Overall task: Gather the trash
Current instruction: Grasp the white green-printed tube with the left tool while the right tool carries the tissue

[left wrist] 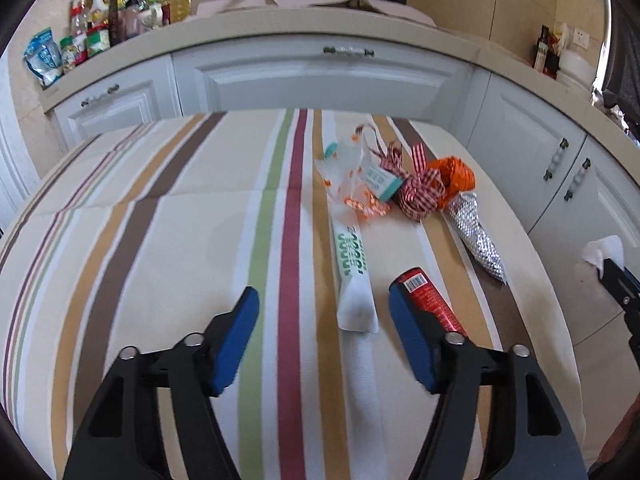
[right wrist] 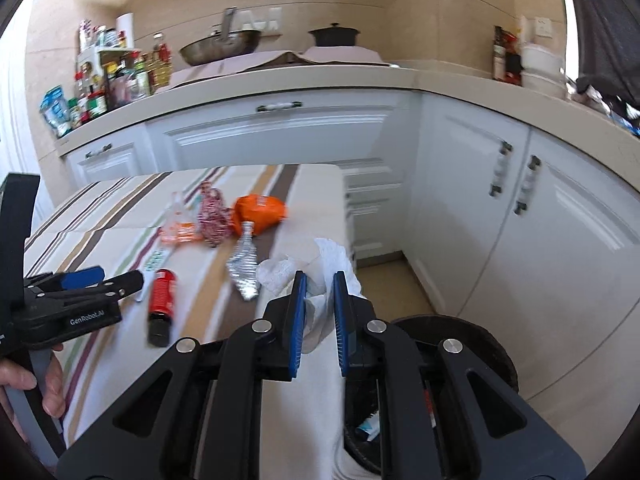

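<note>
White crumpled tissue clamped in right tool, lower centre, at table edge above dark bin | left tool spread apart, nothing held, red tube by 1 finger

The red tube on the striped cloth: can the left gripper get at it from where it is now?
Probably yes. The left gripper is open and empty, and the red tube lies just beside its right finger, uncovered. The white green-lettered packet lies between the fingers, so the gripper would need to shift right.
</note>
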Tool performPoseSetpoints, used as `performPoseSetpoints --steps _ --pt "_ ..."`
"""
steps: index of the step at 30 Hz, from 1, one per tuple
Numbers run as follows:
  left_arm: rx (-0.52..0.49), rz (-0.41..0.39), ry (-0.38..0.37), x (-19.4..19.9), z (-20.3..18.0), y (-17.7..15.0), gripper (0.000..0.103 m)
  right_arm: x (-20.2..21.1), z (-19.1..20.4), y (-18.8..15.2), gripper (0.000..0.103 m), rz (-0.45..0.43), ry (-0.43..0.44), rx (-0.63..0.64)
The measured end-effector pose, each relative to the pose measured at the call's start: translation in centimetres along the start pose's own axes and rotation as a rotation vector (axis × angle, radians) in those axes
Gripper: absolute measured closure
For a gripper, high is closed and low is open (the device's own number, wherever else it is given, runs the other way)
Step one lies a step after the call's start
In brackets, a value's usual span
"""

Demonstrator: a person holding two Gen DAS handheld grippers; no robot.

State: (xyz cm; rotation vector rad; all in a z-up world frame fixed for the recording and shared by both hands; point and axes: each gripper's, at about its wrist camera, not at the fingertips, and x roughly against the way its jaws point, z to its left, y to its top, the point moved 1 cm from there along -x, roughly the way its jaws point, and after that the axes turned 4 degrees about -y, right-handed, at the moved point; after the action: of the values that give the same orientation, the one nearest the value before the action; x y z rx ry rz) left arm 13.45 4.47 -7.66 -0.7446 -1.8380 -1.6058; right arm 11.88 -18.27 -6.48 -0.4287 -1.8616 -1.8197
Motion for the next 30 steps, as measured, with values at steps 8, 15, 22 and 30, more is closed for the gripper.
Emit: performPoseSetpoints --steps 8,15,22,30 --pt "-0.002 0.043 -0.014 -0.9 -0.3 0.1 0.070 -0.6 -1.3 -0.4 0.089 0.008 0.001 -0.026" --pt "0.003 0.029 -0.063 -0.4 -0.1 0.0 0.095 -0.5 -1.1 -0.7 0.089 0.015 0.004 -0.025" --pt "0.009 -0.002 -0.064 1.0 0.7 -0.6 0.097 0.0 -0.4 -0.8 0.089 0.006 0.011 -0.016" --pt "0.001 -0.060 -0.031 4.0 1.8 -2.0 0.097 1.4 0.4 -0.9 0.089 -0.020 0.026 0.000"
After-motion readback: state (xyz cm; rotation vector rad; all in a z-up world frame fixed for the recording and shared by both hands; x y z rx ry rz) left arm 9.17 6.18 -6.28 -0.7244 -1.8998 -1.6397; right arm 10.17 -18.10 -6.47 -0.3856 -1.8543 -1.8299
